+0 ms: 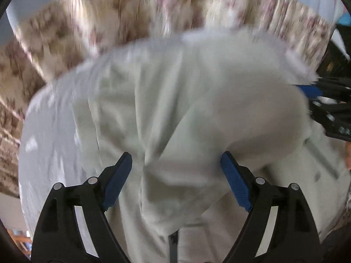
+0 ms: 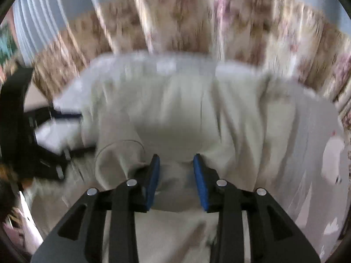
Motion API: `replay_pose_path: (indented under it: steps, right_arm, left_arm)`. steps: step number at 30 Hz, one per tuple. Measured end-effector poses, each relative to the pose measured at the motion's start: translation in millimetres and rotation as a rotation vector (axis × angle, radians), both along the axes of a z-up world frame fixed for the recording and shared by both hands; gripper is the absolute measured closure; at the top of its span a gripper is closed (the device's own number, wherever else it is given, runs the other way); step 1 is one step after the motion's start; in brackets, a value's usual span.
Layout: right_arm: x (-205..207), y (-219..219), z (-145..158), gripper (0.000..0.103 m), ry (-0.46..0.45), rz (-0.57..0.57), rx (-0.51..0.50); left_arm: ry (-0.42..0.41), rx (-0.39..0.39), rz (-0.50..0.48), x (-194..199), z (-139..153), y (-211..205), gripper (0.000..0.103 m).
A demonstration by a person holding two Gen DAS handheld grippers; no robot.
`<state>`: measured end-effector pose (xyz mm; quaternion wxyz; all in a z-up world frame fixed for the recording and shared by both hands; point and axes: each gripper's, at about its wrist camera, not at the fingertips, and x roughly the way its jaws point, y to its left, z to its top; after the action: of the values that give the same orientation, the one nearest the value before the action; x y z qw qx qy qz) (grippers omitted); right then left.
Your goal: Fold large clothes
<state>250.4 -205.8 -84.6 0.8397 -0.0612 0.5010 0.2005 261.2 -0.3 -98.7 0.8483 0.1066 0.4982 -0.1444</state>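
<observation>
A large cream-white zip jacket lies bunched on a pale sheet; it also fills the right wrist view. Both views are motion-blurred. My left gripper is wide open, its blue-padded fingers on either side of a raised fold just above the dark zipper. My right gripper is open with a narrower gap, its pads on either side of a hump of the same fabric, beside a sleeve cuff. Neither jaw pinches cloth.
A floral beige-and-pink bedcover surrounds the pale sheet and shows too in the right wrist view. The other gripper's black frame shows at the right edge and at the left.
</observation>
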Motion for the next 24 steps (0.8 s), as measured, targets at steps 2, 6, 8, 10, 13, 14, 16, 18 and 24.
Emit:
replay_pose_path:
  steps: [2, 6, 8, 10, 13, 14, 16, 18, 24]
  right_arm:
    - [-5, -5, -19, 0.073, 0.027, -0.007, -0.006]
    - [-5, -6, -28, 0.073, 0.007, -0.010, 0.000]
    - [-4, -4, -25, 0.073, 0.000, 0.008, -0.007]
    - [-12, -15, -14, 0.072, -0.009, -0.005, 0.022]
    - [-40, -43, 20, 0.062, -0.090, -0.046, 0.090]
    - [-53, -55, 32, 0.051, -0.130, -0.060, 0.107]
    - [-80, -74, 55, 0.038, -0.225, -0.094, 0.135]
    - [-107, -90, 74, 0.027, -0.313, -0.136, 0.146]
    - [-159, -112, 89, 0.009, -0.474, -0.301, 0.127]
  left_arm:
    - [0.072, -0.026, 0.028, -1, -25, 14, 0.019]
    - [0.071, -0.068, 0.037, -3, -39, 23, 0.017]
    - [0.054, -0.052, 0.041, -3, -41, 20, 0.016]
    - [0.045, -0.027, 0.063, -10, -36, 21, 0.017]
    - [-0.074, 0.076, 0.084, -43, -7, 26, 0.017]
    - [-0.117, 0.098, 0.094, -56, 2, 29, 0.015]
    - [-0.184, 0.118, 0.125, -75, 15, 38, 0.006]
    - [-0.245, 0.099, 0.172, -99, 29, 50, 0.003]
    - [-0.294, -0.005, 0.265, -147, 37, 73, 0.003]
